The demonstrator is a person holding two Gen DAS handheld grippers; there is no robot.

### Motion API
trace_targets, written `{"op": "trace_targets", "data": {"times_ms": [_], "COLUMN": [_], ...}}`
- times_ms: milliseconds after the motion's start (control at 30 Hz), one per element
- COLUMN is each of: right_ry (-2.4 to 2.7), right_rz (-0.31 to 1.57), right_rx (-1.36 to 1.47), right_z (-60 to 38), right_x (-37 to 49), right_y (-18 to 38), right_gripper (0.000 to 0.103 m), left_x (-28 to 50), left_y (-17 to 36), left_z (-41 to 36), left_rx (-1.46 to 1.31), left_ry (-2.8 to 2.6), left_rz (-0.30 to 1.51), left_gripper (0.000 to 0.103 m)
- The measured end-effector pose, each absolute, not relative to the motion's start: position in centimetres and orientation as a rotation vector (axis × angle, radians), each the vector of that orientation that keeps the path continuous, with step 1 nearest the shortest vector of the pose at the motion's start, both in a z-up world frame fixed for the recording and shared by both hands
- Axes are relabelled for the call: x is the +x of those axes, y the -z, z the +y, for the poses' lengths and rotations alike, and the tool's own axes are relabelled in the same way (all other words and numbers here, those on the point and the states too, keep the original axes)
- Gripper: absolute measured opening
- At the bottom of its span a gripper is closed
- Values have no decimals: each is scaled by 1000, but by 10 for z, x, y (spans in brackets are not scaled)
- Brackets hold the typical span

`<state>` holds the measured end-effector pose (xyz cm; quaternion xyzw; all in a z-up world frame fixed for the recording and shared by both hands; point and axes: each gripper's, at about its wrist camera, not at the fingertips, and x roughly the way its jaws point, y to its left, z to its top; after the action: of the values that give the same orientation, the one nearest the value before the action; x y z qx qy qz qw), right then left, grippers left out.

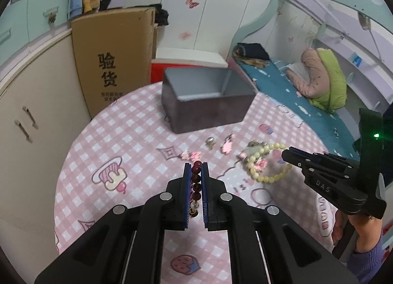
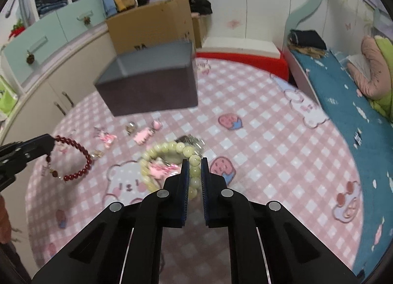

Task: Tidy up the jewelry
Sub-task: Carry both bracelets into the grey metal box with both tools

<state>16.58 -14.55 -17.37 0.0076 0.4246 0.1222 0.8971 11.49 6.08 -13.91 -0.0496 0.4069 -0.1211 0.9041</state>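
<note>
My left gripper (image 1: 196, 165) is shut on a dark red bead bracelet (image 1: 196, 181), held above the pink checked tablecloth; in the right wrist view the bracelet (image 2: 81, 158) hangs from the left gripper (image 2: 50, 142). My right gripper (image 2: 195, 161) is shut on a pale yellow-green bead bracelet (image 2: 169, 149), which also shows in the left wrist view (image 1: 267, 173) at the right gripper's tip (image 1: 286, 155). An open grey box (image 1: 206, 97) stands at the far side of the table; it also shows in the right wrist view (image 2: 149, 80).
Small pink charms (image 1: 227, 146), a ring-like trinket (image 1: 210, 141) and a silvery piece (image 2: 189, 139) lie on the cloth between the box and the grippers. A cardboard carton (image 1: 115, 63) and cabinets stand left; a bed (image 1: 294, 102) lies right.
</note>
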Motion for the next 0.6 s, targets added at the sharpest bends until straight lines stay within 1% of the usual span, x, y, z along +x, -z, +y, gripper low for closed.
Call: {"op": "trace_targets", "data": {"times_ms": [300, 600], "right_ry": [-277, -303], "right_rz": [756, 668], "right_rx": [10, 18], "right_z": [-153, -151], "right_x": [144, 165], "right_y": [114, 68], "right_gripper": [10, 10], "left_x": [114, 141], "left_y": [101, 60], "left_z": [54, 44], "left_rx": [-119, -97], "left_ry": [352, 400], "left_rz": [775, 702], "left_gripper": [6, 6]}}
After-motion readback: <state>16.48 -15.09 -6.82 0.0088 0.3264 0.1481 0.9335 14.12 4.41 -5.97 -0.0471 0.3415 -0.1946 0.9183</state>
